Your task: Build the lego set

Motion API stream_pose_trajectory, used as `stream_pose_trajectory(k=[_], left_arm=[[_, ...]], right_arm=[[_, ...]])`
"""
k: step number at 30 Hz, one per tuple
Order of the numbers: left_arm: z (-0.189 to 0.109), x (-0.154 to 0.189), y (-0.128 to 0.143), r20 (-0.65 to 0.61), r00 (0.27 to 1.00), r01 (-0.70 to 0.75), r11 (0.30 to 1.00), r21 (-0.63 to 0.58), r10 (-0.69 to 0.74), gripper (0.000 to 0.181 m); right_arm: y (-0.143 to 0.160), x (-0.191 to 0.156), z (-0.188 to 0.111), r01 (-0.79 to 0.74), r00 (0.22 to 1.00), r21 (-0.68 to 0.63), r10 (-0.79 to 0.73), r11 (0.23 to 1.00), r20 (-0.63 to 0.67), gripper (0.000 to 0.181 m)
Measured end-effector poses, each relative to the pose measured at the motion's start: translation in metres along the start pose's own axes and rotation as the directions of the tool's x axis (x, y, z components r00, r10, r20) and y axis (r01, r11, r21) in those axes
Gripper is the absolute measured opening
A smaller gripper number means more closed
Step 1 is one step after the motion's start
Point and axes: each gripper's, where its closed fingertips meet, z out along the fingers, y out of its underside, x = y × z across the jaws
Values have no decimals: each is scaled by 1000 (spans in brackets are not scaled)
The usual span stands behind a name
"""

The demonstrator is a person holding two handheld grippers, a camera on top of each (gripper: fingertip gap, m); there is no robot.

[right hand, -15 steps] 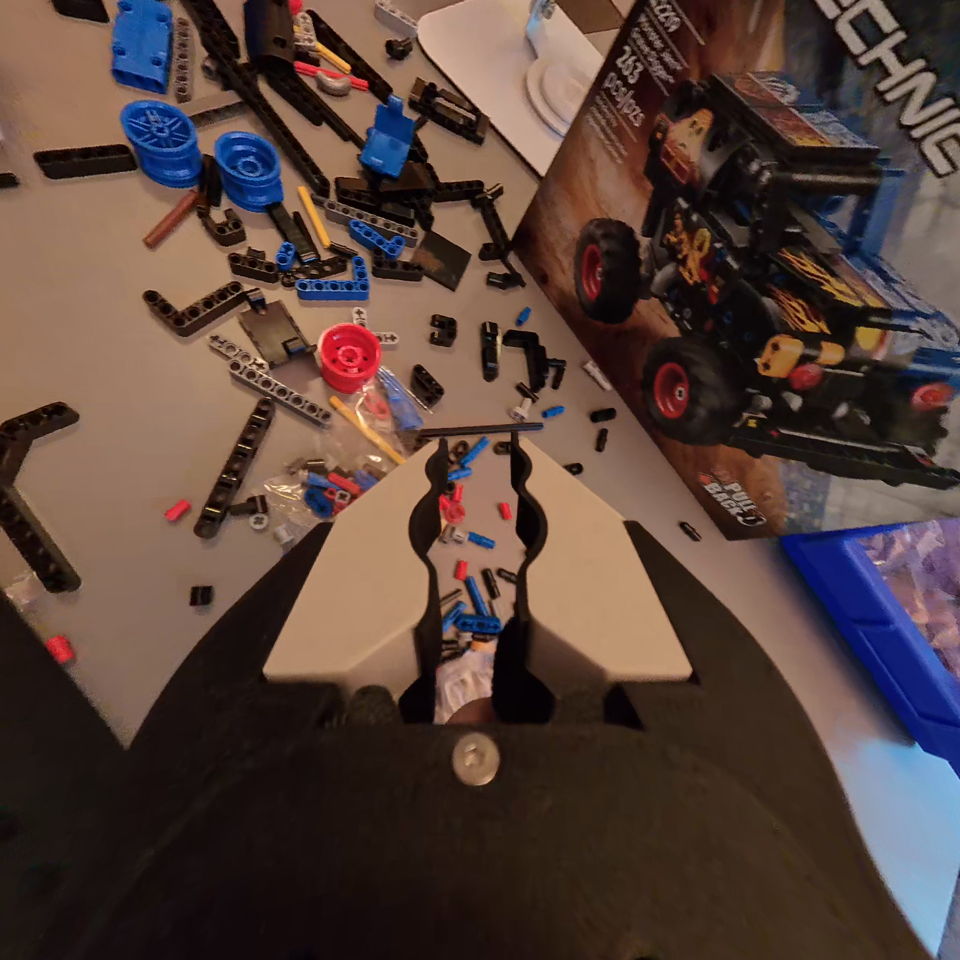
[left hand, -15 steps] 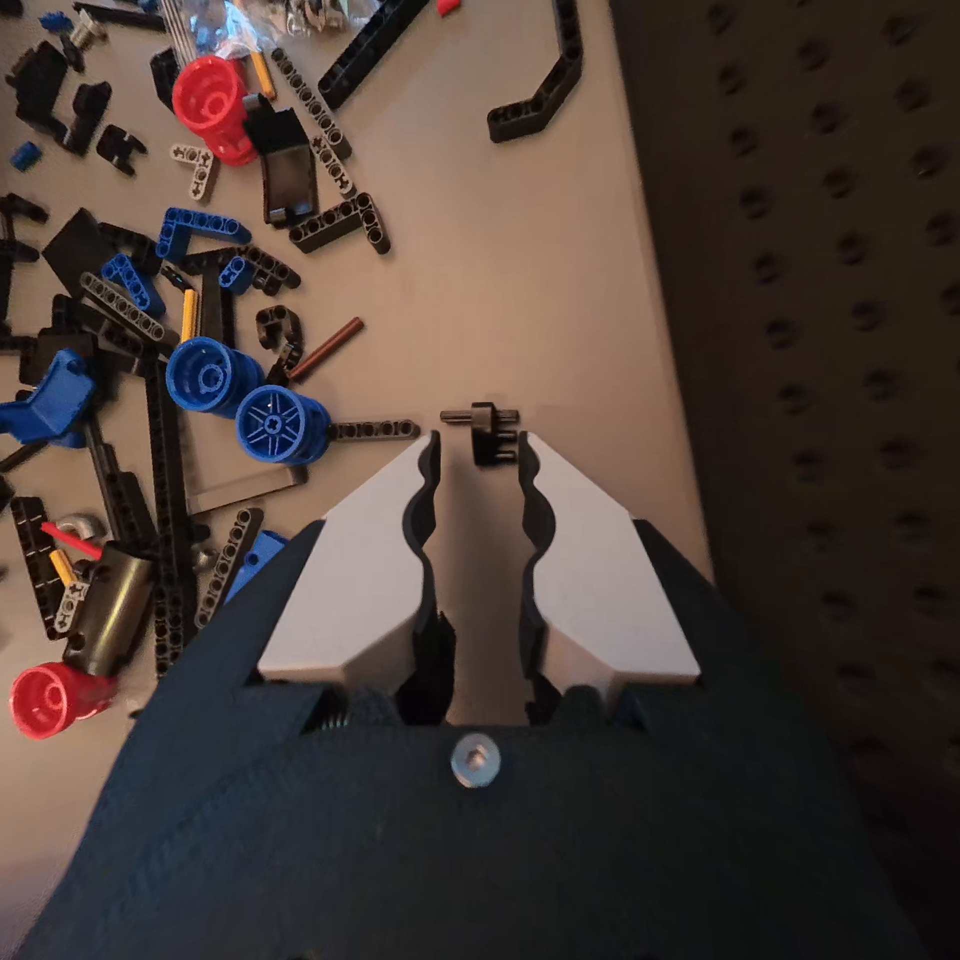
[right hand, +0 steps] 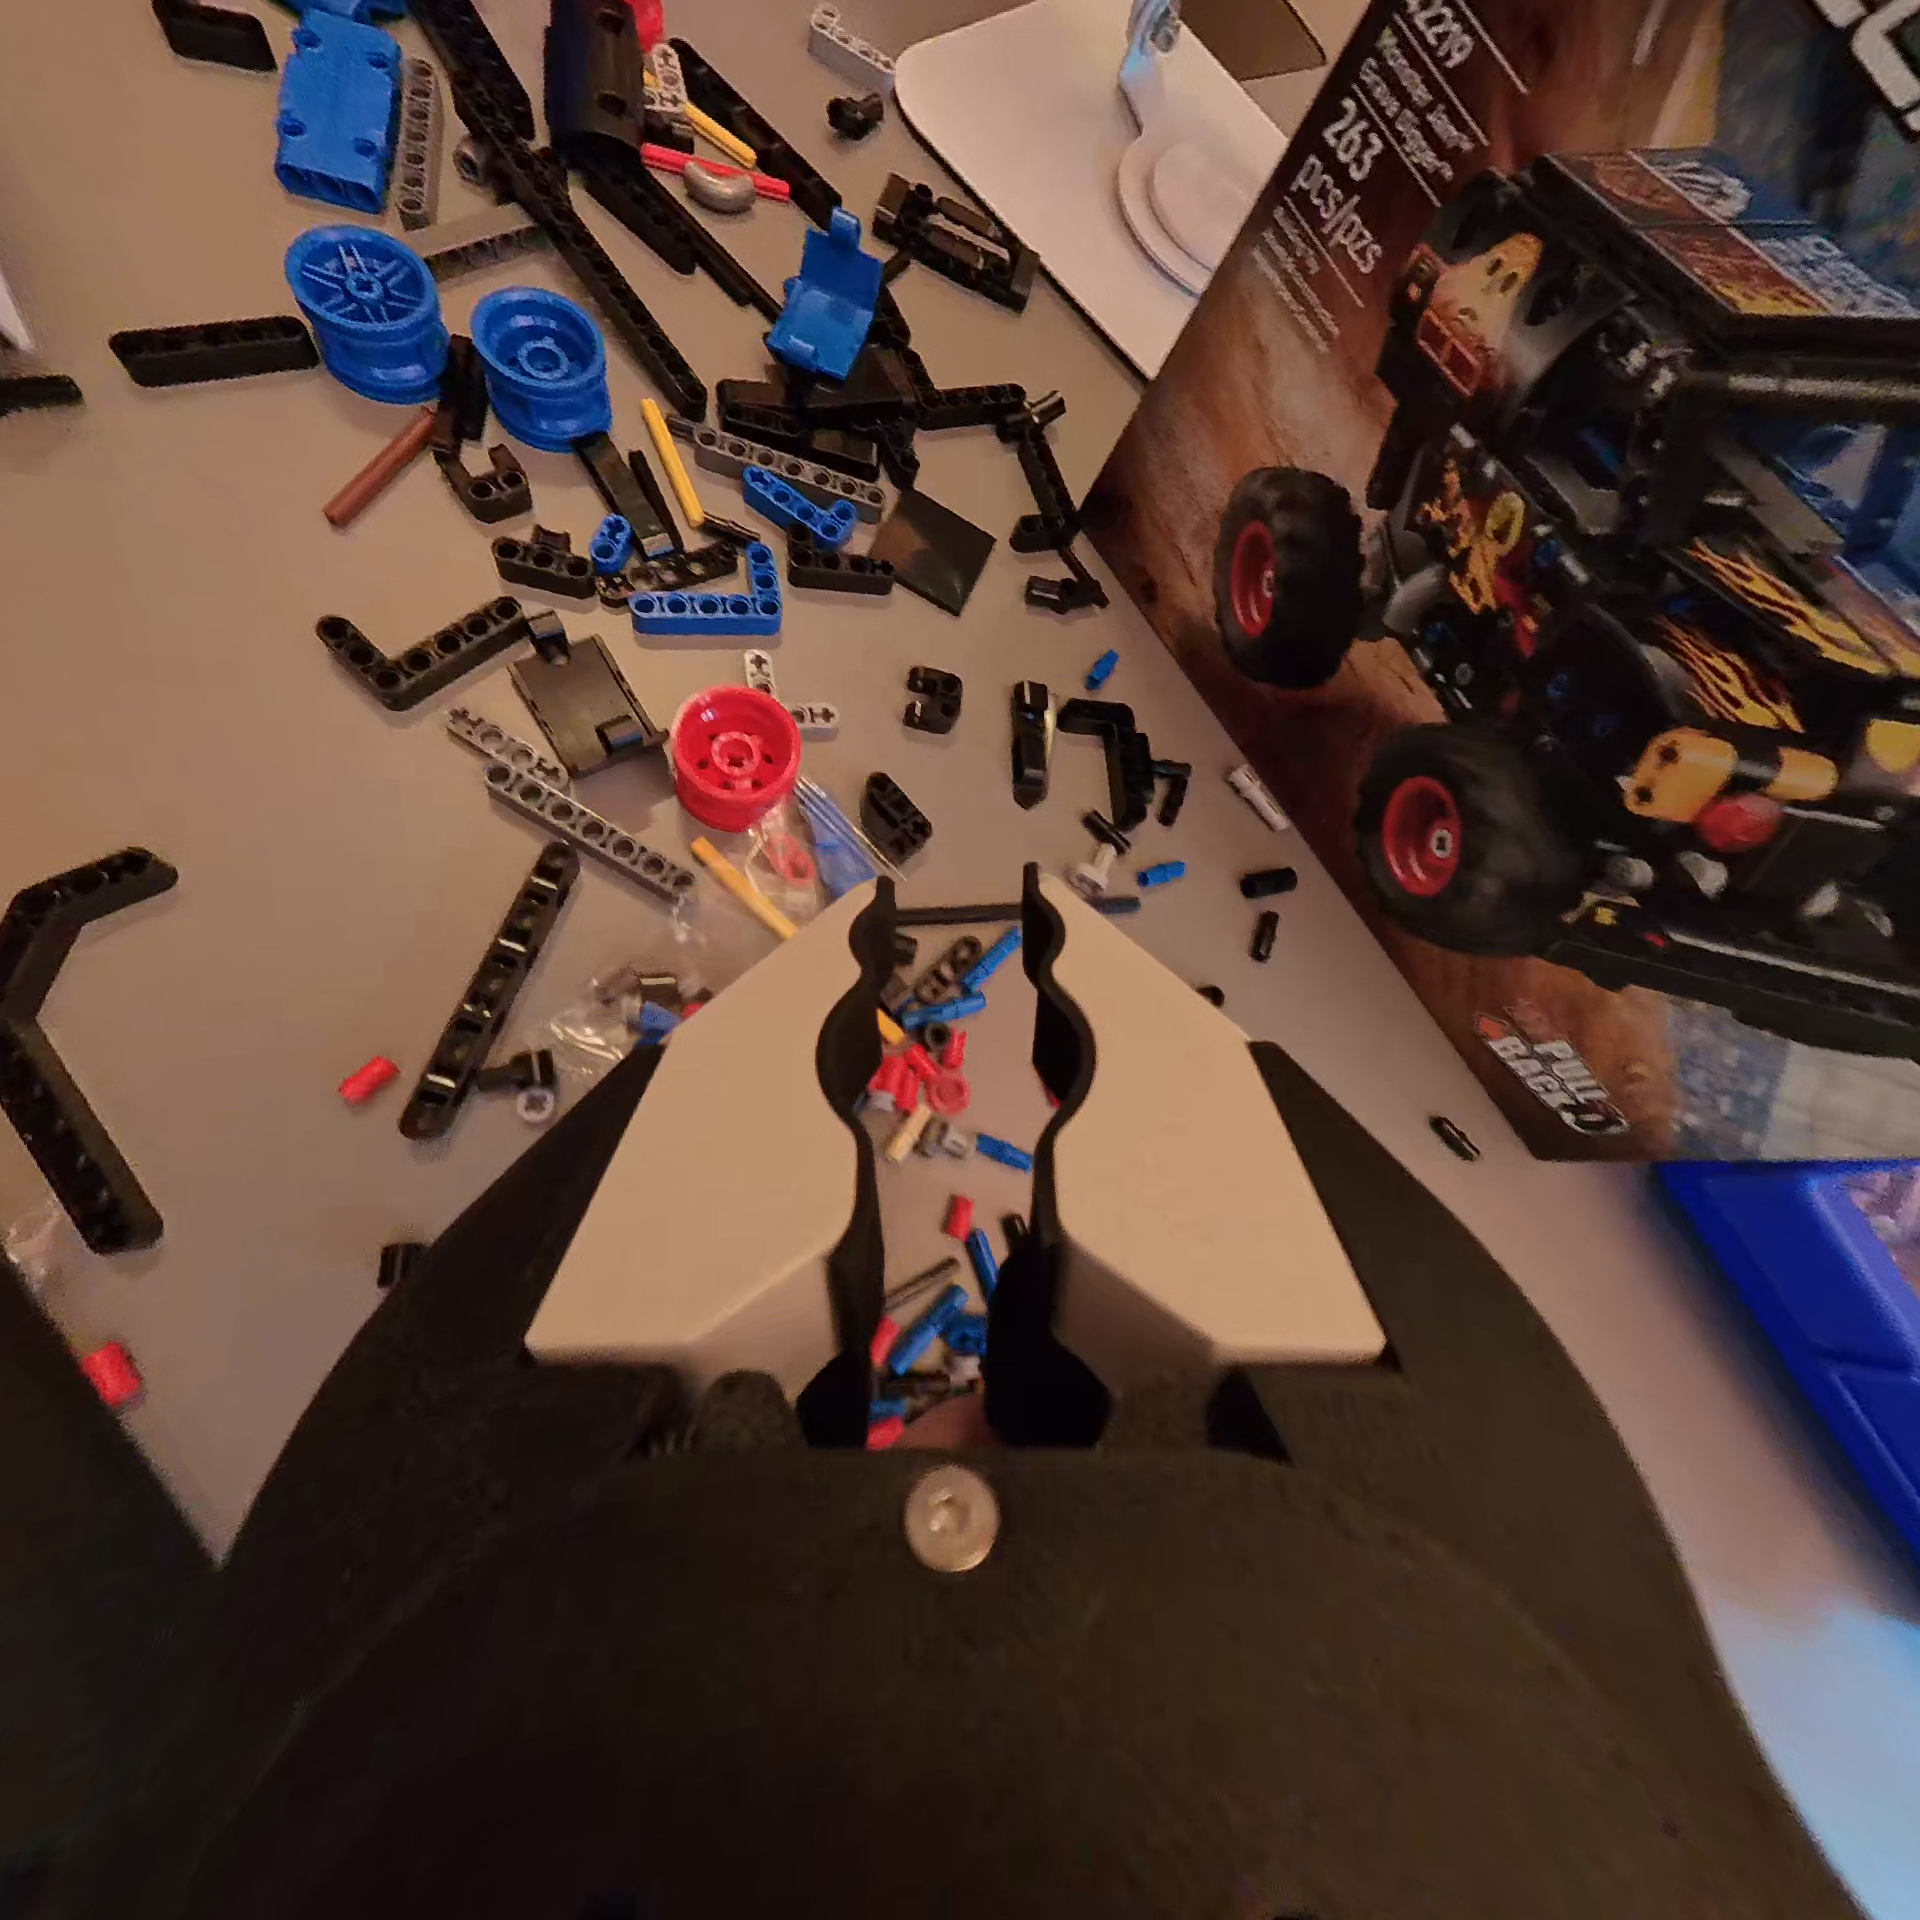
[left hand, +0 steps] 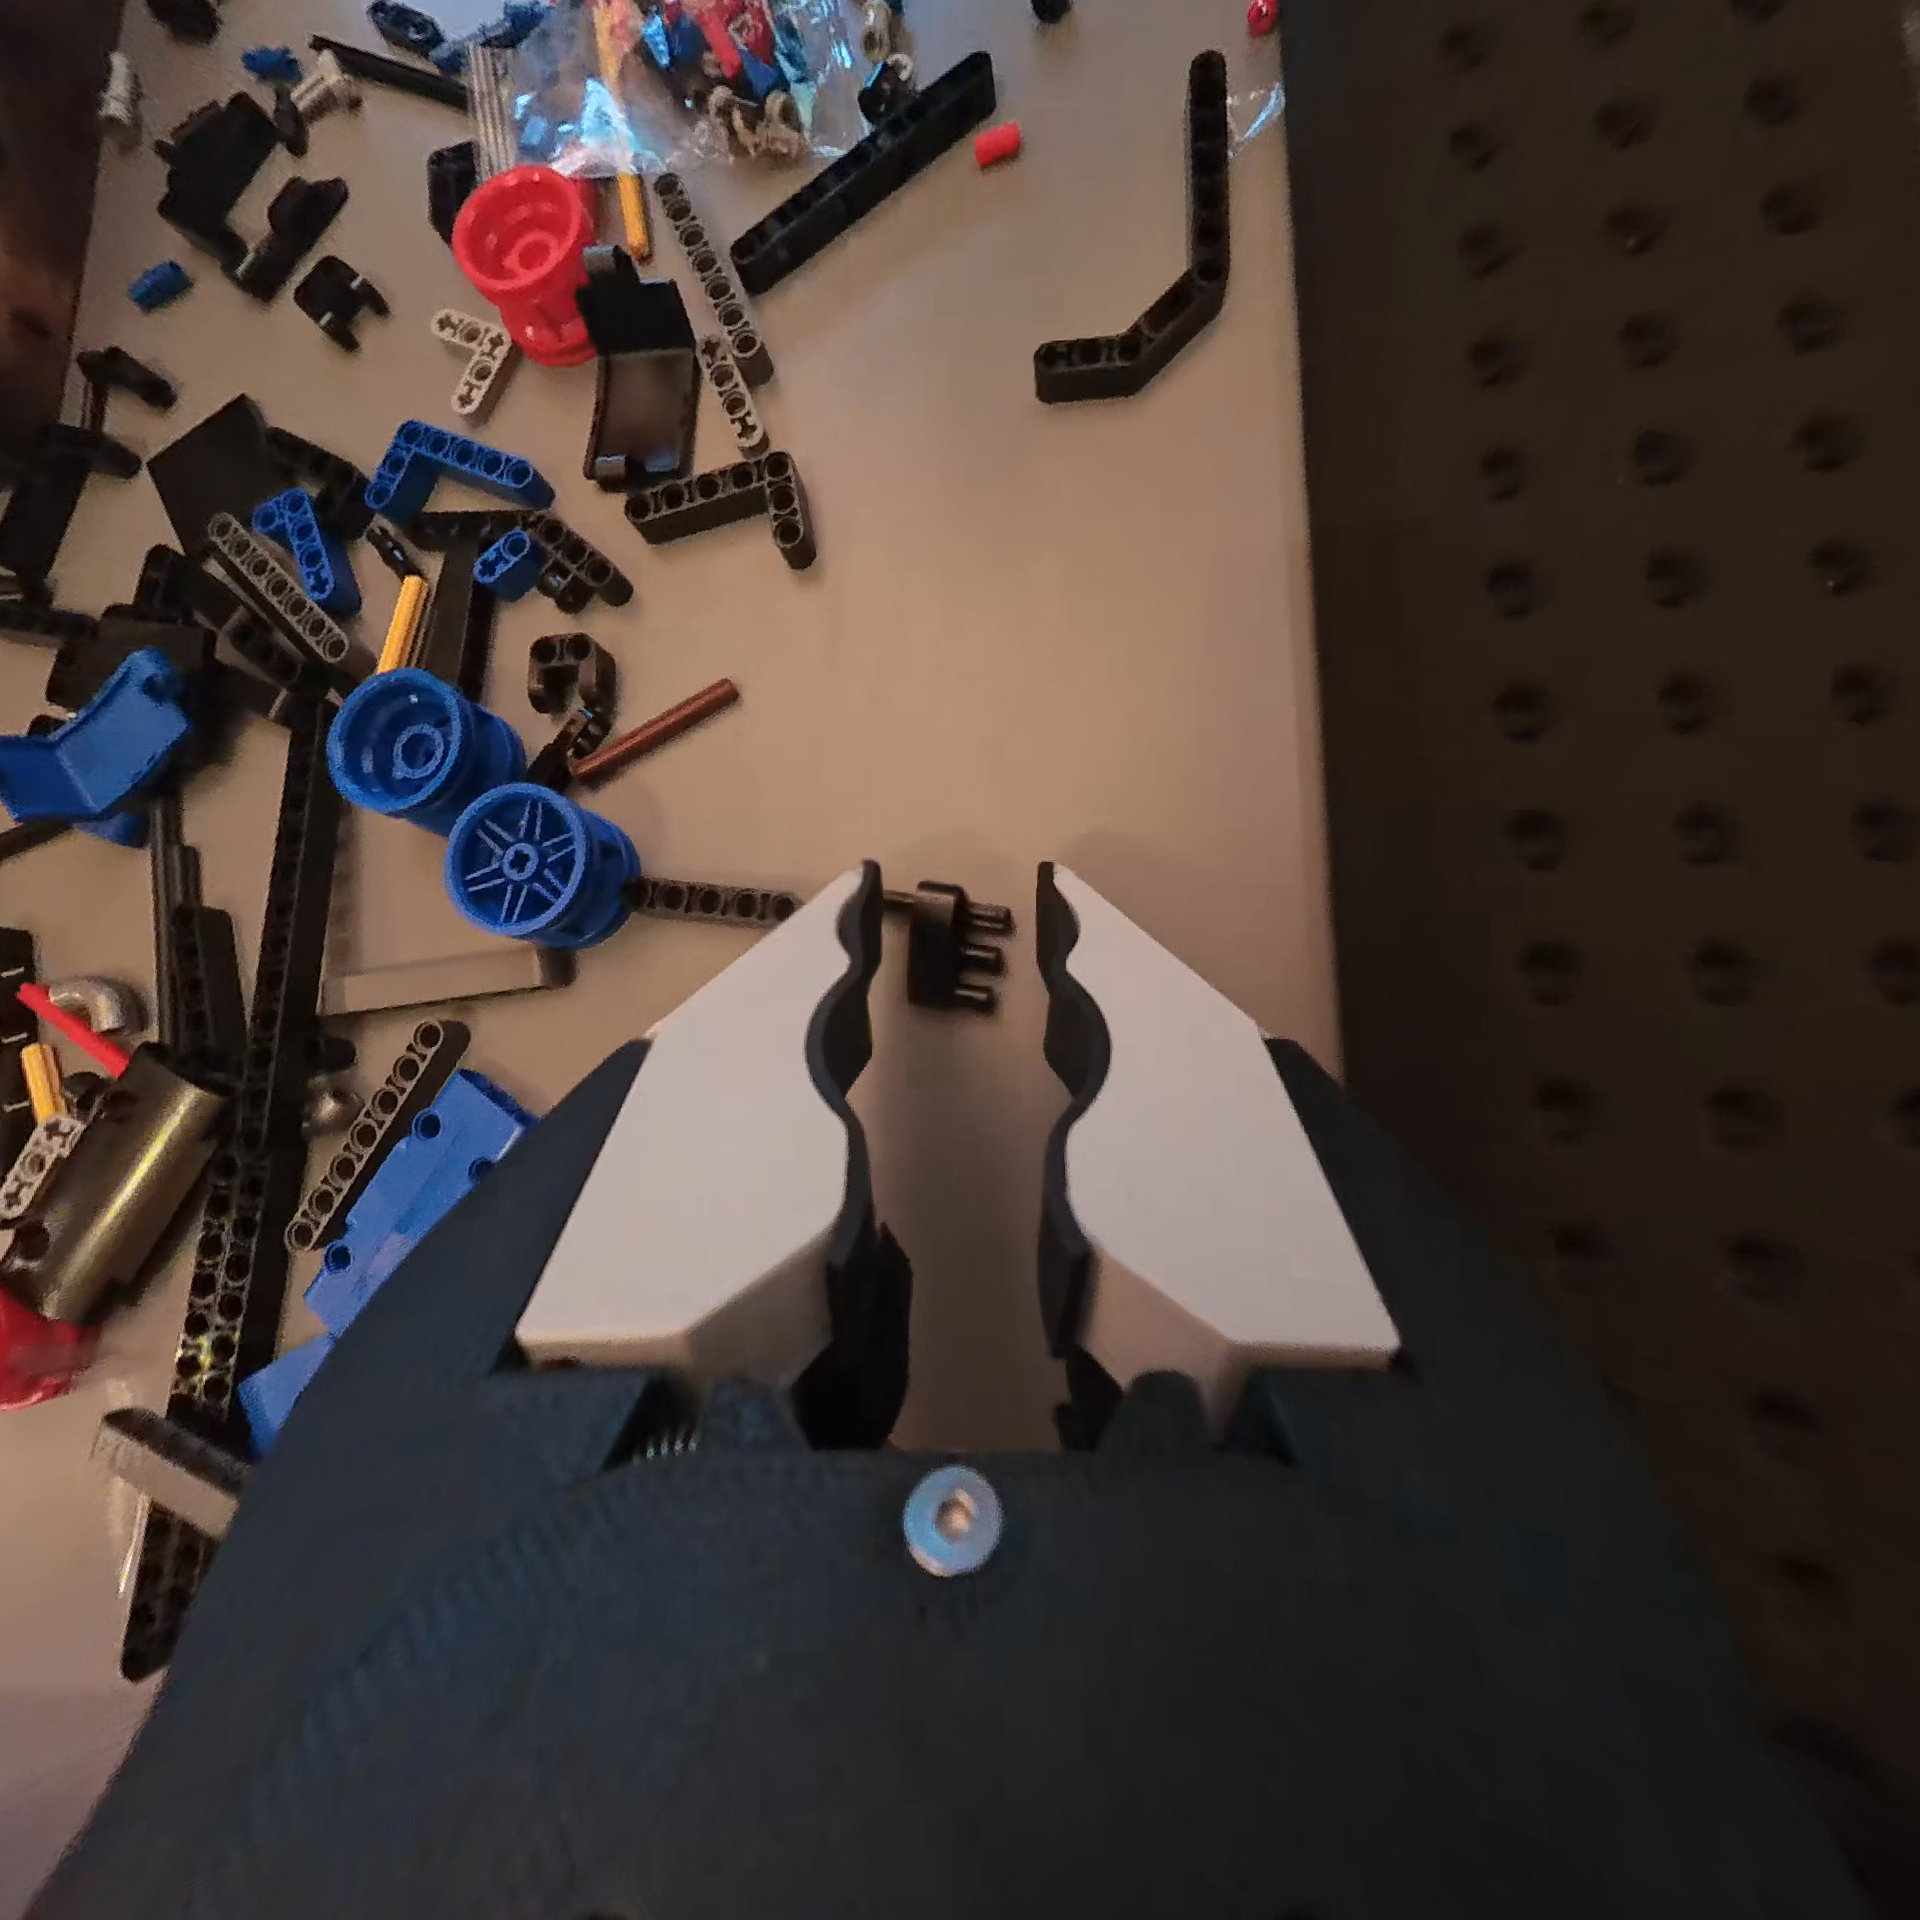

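Left gripper (left hand: 954, 902) is hanging low over the table (left hand: 997, 644) with jaws spread wide either side of a small black connector piece (left hand: 948, 943), which is lying between the tips with its stub axle touching the left finger and its three pins pointing right; judged a pre-grasp straddle. Right gripper (right hand: 954, 902) is holding a thin black axle (right hand: 951, 914) crosswise at its tips, jaws narrowed on it, probably readying it for mating. Farther out, loose lego parts are lying scattered: two blue wheel hubs (left hand: 473, 800), black beams, the set's box (right hand: 1558, 582) far right.
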Motion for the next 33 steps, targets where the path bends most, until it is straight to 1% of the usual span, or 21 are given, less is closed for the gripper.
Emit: stream_pose_trajectory(k=[3,6,8,10,13,15,17,18,21,22,24,26,27,28,29,33], left_arm=[[3,3,-1,-17,1000,-2,1000,13,3,25],[0,2,-4,-14,1000,-1,999,48,2,24],[-3,0,-5,-6,1000,8,997,76,-8,24],[-5,-1,-5,-5,1000,17,996,88,-17,24],[-5,0,-5,-8,1000,17,995,101,-17,24],[-6,-2,-5,-2,1000,21,994,105,-20,24],[-7,-3,-5,3,1000,26,994,110,-26,24],[-9,-3,-5,14,1000,23,994,107,-25,25],[-17,-5,-11,53,998,28,991,133,-35,26],[-19,-5,-11,65,997,36,989,142,-45,26],[-20,-5,-8,81,995,48,989,143,-60,26],[-21,-5,-5,95,993,61,988,143,-75,26],[-21,-5,-5,94,992,69,987,144,-83,26],[-21,-5,-4,96,992,70,987,145,-85,26],[-21,-6,-4,104,991,70,987,144,-86,26],[-25,-12,-5,138,984,91,983,158,-113,29]], right_arm=[[-3,-3,16,-4,999,-41,6,999,35,21],[5,-9,38,10,991,-131,7,991,130,22],[10,-4,50,38,990,-178,-13,983,140,22],[10,-3,57,42,986,-198,-9,979,164,22],[12,-8,64,12,969,-215,42,976,244,25],[13,-10,67,1,959,-221,62,975,276,24],[12,-14,67,-4,950,-218,71,976,303,17],[12,-16,66,0,949,-216,68,976,309,8],[11,-18,67,-10,948,-211,76,978,309,7],[11,-17,67,-16,950,-211,81,977,302,9],[13,-17,66,-22,950,-221,90,975,299,21],[18,-20,67,-6,949,-239,80,971,304,21],[19,-20,67,-2,951,-240,77,971,301,19],[18,-21,68,-1,950,-234,74,972,304,9],[19,-21,68,6,952,-231,65,973,300,5],[13,-15,64,0,963,-204,55,979,263,5]])
